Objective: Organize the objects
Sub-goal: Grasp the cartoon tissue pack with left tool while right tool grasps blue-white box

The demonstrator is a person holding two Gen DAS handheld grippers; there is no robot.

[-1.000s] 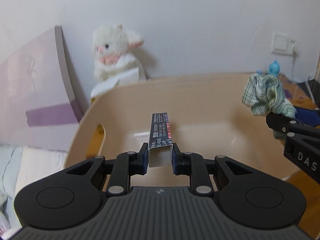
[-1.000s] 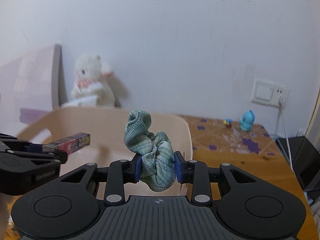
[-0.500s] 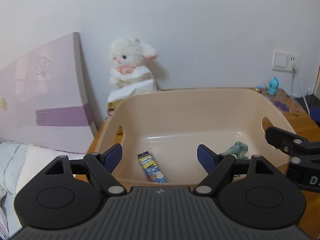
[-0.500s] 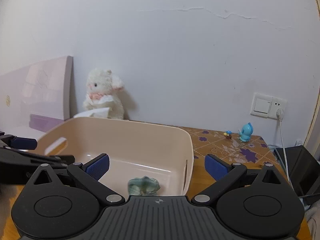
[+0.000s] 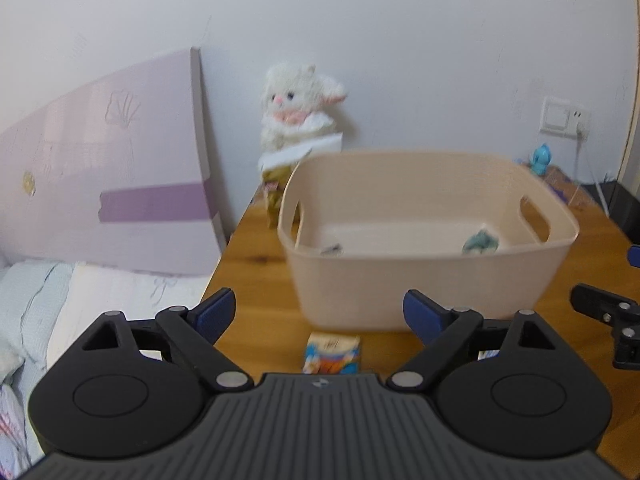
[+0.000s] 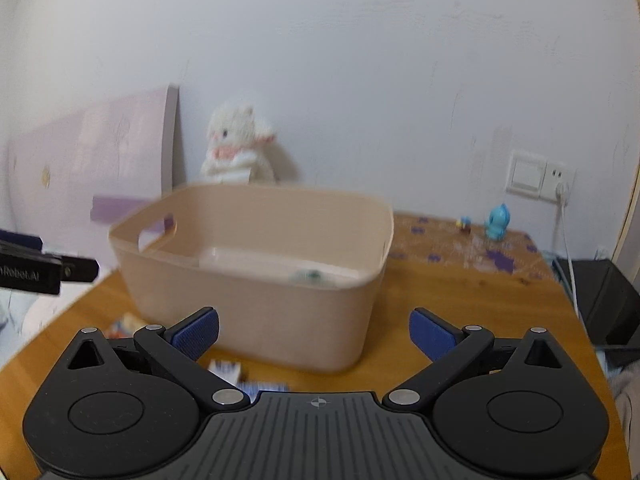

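Tongs on my left [image 5: 319, 311] and right [image 6: 314, 330] both stand wide and hold nothing, with the beige basket [image 5: 424, 284] just ahead, green cloth [image 5: 481, 242] inside.

A white plush lamb [image 5: 294, 108] sits against the pale wall [image 5: 400, 40], a sheet of white paper [image 5: 300, 152] across its front. Left of it, a lilac panel [image 5: 120, 168] leans on that wall above pale bedding [image 5: 80, 300]. Over to the right there's a wall switch and socket [image 6: 538, 178], a cable hanging from it, and a small blue figurine [image 6: 498, 222] standing on the wooden table [image 5: 256, 264].
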